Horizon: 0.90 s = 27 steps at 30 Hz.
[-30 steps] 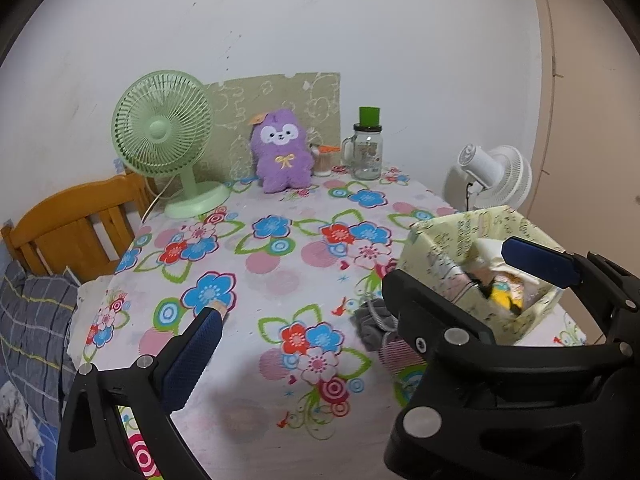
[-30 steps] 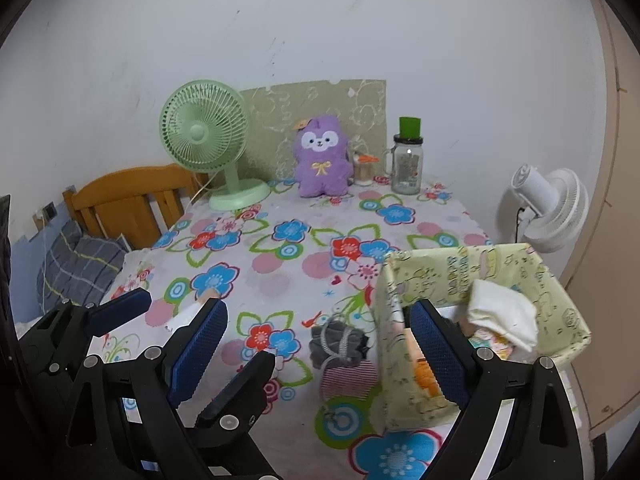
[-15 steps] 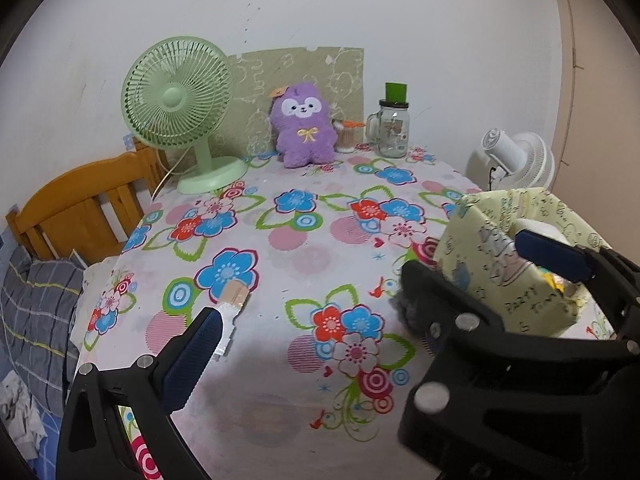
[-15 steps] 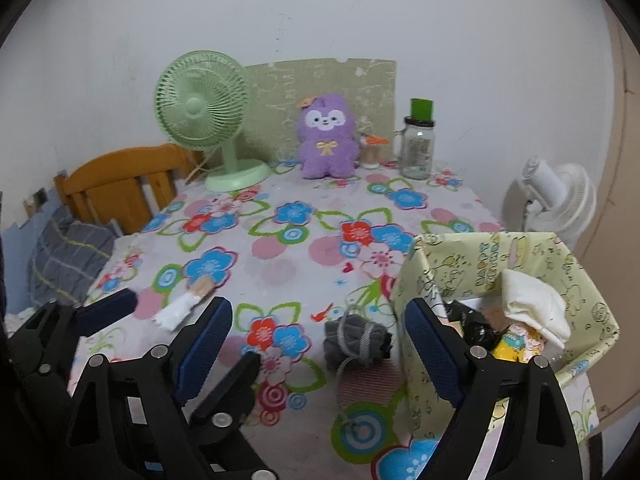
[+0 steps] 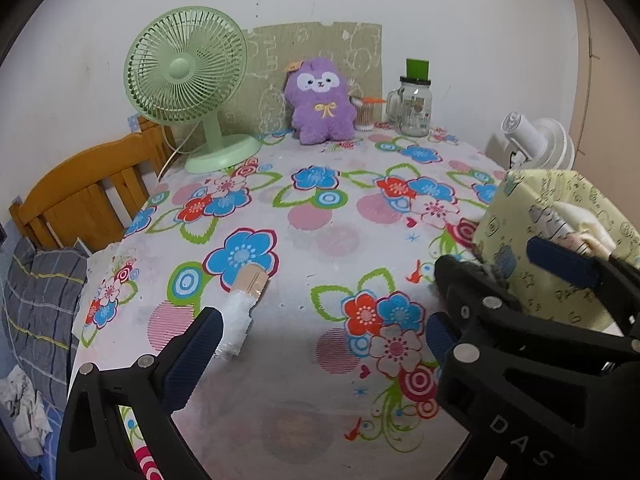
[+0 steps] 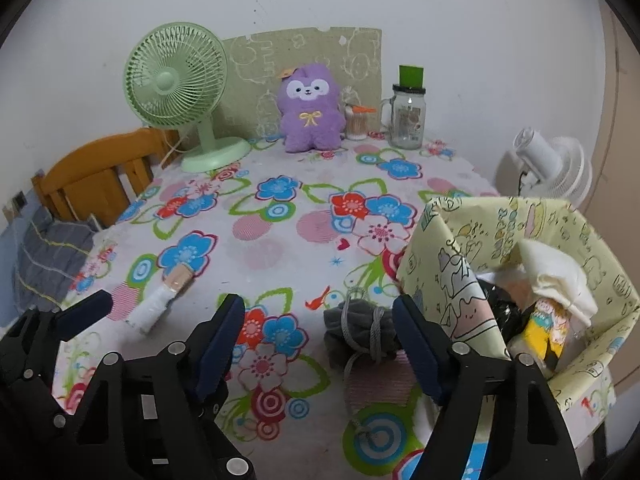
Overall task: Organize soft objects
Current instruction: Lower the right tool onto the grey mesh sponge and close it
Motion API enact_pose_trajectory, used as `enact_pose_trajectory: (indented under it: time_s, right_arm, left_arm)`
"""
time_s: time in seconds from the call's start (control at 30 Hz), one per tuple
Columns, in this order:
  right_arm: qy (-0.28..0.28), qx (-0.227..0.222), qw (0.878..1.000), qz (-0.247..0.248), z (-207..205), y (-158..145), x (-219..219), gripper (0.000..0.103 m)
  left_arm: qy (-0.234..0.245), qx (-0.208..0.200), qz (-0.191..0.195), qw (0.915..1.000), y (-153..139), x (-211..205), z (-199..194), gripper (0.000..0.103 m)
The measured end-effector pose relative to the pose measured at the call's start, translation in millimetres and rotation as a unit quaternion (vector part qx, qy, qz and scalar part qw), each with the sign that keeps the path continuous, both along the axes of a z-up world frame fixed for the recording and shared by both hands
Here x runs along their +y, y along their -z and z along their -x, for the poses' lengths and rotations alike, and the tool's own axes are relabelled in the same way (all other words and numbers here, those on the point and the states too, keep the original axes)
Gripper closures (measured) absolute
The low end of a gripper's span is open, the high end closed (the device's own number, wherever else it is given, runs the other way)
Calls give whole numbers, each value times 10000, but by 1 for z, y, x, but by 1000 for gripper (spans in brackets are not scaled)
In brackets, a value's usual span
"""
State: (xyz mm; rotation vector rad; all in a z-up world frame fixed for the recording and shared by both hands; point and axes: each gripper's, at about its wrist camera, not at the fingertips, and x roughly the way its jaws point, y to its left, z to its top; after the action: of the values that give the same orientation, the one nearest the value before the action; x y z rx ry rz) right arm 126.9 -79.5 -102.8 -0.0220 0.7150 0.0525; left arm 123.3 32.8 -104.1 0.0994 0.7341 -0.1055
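**Right claw closing over grey bundle beside the yellow box**

Right claw [image 6: 320, 332] stands spread with its jaws closing; the grey cloth bundle [image 6: 360, 332] lies on the tablecloth [image 6: 280, 248] at the inner face of the right-hand finger, not yet pinched. Left claw [image 5: 320, 344] is spread wide and empty, with bare cloth between its fingers.

Just beside the bundle stands the yellow paper box [image 6: 452, 264], already holding a white cloth [image 6: 556, 276] and other soft items. A small white roll with a tan end [image 5: 242, 308] lies apart to the left, near the left claw's left finger.

Judged step: grasp the bundle for transfer into the box. Recommended: shift the claw rightward so the bundle sits centred, keep the right finger off the box wall, and catch the cloth body rather than the loose cord.

Further back, against the wall: green fan [image 6: 176, 92], purple plush toy [image 6: 310, 108], glass jar [image 6: 408, 120]. The plush likely remains to be sorted.
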Motion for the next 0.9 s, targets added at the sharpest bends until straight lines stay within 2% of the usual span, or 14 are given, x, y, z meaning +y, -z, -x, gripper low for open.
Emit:
enact_pose_trajectory:
  time_s: [0.07, 0.17, 0.3, 0.4, 0.53, 0.77, 0.87, 0.9]
  right_arm:
    - [19, 39, 10000, 49, -2, 3, 2, 25]
    - [46, 205, 9997, -143, -7, 11, 3, 27]
    - [346, 347, 9988, -36, -15, 22, 1, 31]
    - [548, 556, 9969, -135, -24, 34, -3, 35]
    - [682, 392, 9968, 110, -26, 39, 0, 37]
    - [800, 357, 9954, 379, -34, 44, 2, 37]
    - [876, 354, 9941, 531, -37, 46, 2, 47]
    - [917, 342, 9936, 565, -38, 46, 0, 55]
  left_arm:
    - [-4, 48, -7, 10000, 4, 1, -3, 1]
    - [-13, 108, -14, 9999, 8, 4, -6, 1]
    - [-24, 205, -45, 9998, 16, 7, -13, 1]
    - [-27, 289, -56, 9996, 23, 8, -17, 1]
    - [-31, 350, -114, 9993, 29, 9, -23, 1]
    - [-70, 449, -182, 9988, 37, 8, -30, 2]
    - [-49, 487, -174, 9987, 39, 7, -34, 2]
    - [-36, 495, -153, 9986, 39, 7, -35, 2]
